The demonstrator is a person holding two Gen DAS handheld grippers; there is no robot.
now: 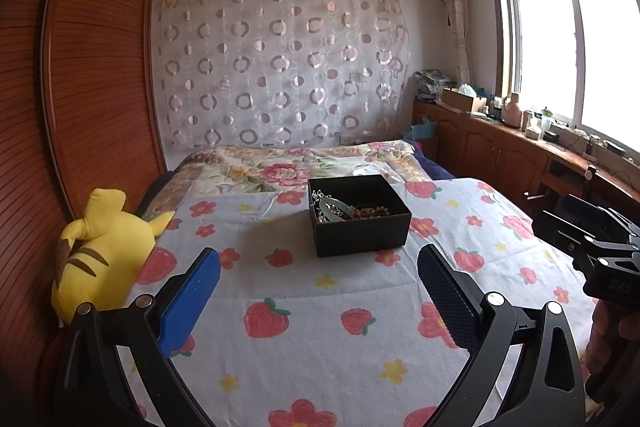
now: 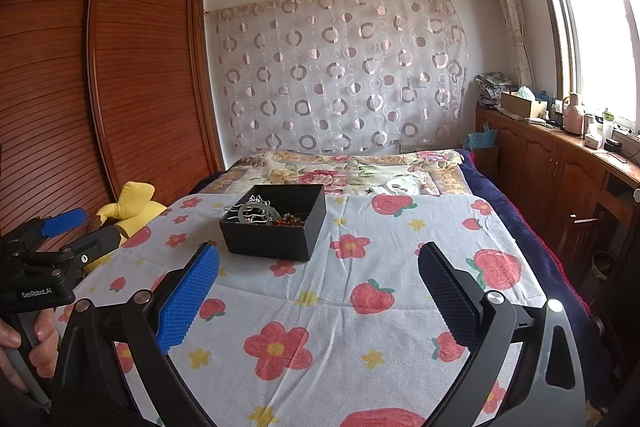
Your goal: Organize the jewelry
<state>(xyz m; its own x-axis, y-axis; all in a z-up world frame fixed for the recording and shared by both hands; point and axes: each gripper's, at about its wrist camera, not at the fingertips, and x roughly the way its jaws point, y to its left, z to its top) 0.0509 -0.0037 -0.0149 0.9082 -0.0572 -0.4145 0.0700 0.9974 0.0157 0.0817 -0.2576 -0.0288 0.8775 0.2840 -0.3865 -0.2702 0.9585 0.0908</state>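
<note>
A black open box (image 1: 362, 227) stands on the strawberry-print sheet (image 1: 320, 307) on the bed. In it lies jewelry (image 1: 344, 211): a pale green bangle, silver chains and red-brown beads. The box (image 2: 276, 237) and the jewelry (image 2: 264, 215) also show in the right wrist view. My left gripper (image 1: 320, 263) is open and empty, short of the box. My right gripper (image 2: 320, 263) is open and empty, short of the box and to its right. The left gripper's body (image 2: 52, 247) shows at the left edge of the right wrist view; the right gripper's body (image 1: 600, 251) shows at the right edge of the left wrist view.
A yellow plush toy (image 1: 100, 255) lies at the bed's left edge against a wooden wardrobe (image 1: 80, 87). A floral quilt (image 1: 288, 167) covers the bed's far end. A wooden counter (image 1: 540, 151) with bottles and boxes runs under the window on the right.
</note>
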